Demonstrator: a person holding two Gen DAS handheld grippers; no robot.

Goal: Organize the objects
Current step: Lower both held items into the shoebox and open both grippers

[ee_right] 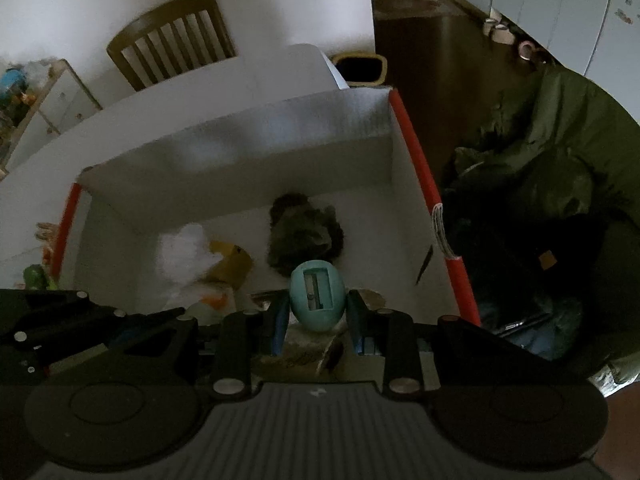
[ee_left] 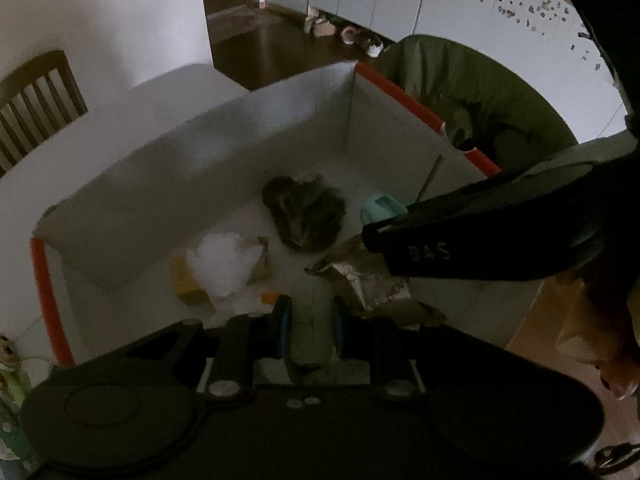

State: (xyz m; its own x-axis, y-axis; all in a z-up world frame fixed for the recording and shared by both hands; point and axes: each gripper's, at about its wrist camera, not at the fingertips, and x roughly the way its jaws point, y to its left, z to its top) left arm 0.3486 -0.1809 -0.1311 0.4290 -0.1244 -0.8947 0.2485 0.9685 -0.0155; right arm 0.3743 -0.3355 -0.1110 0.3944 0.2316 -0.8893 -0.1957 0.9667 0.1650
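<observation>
Right now both tools hang over an open white box (ee_right: 224,152) with orange-red edges, which sits on a white counter (ee_left: 120,116). The right tool (ee_right: 318,312) is clenched on a teal egg-shaped pencil sharpener (ee_right: 317,300); its blue-padded fingers (ee_right: 280,320) press the sharpener's two sides, and the blade slot faces the camera. From the left wrist view the sharpener (ee_left: 380,206) peeks out past the right tool's black body, above the box floor near the right wall.

The left tool (ee_left: 310,320) grips a pale greenish, flat-sided object (ee_left: 314,332) between its fingers (ee_left: 285,320); what it is cannot be made out in the dim light, though the fingers lie against its sides.

Inside the box lie several things. A dark furry clump (ee_left: 306,212) rests near the middle of the floor. Left of it sits a white crumpled bag (ee_left: 226,262), touching a yellow-brown piece of cardboard (ee_left: 188,280). A shiny crinkled wrapper (ee_left: 360,276) lies towards the near right, partly under the right tool. A small orange bit (ee_left: 270,297) shows just beside the left tool's finger.

Beyond the counter stands a wooden chair (ee_right: 172,36) against the wall. An olive green jacket (ee_right: 560,152) is heaped to the right of the box.
</observation>
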